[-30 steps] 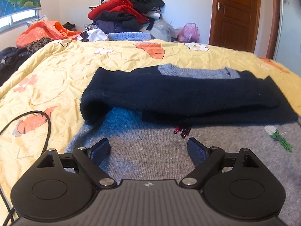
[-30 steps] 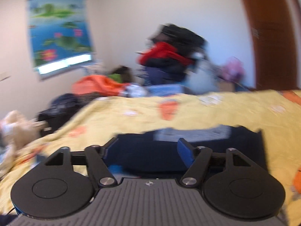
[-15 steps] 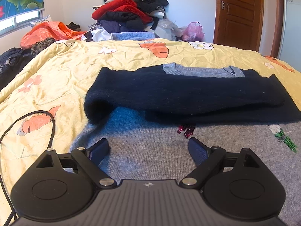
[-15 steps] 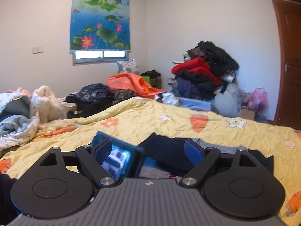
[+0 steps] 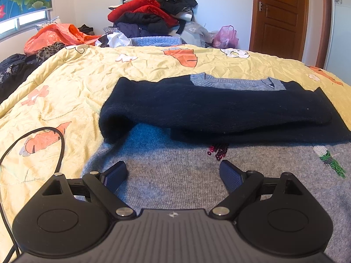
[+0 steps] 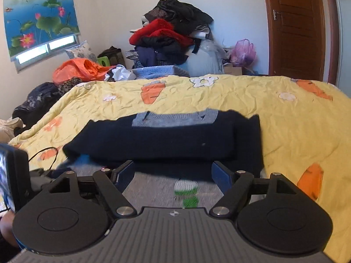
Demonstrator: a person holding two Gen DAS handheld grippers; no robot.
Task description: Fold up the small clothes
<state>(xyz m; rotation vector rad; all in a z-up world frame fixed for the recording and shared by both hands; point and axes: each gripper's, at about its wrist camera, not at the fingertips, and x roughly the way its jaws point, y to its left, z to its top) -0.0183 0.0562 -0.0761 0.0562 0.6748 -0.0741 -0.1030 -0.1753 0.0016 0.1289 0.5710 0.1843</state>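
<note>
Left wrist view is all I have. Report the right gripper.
Observer: The right gripper hangs over the grey sweater. Its jaws are closing with nothing between them.
Operator: Say what lies under it.
Observer: A green sequin patch, blurred, just short of the navy fold.
Operator: Name anything to its left.
Observer: A black device with a lit screen, at the left edge of the right wrist view.
</note>
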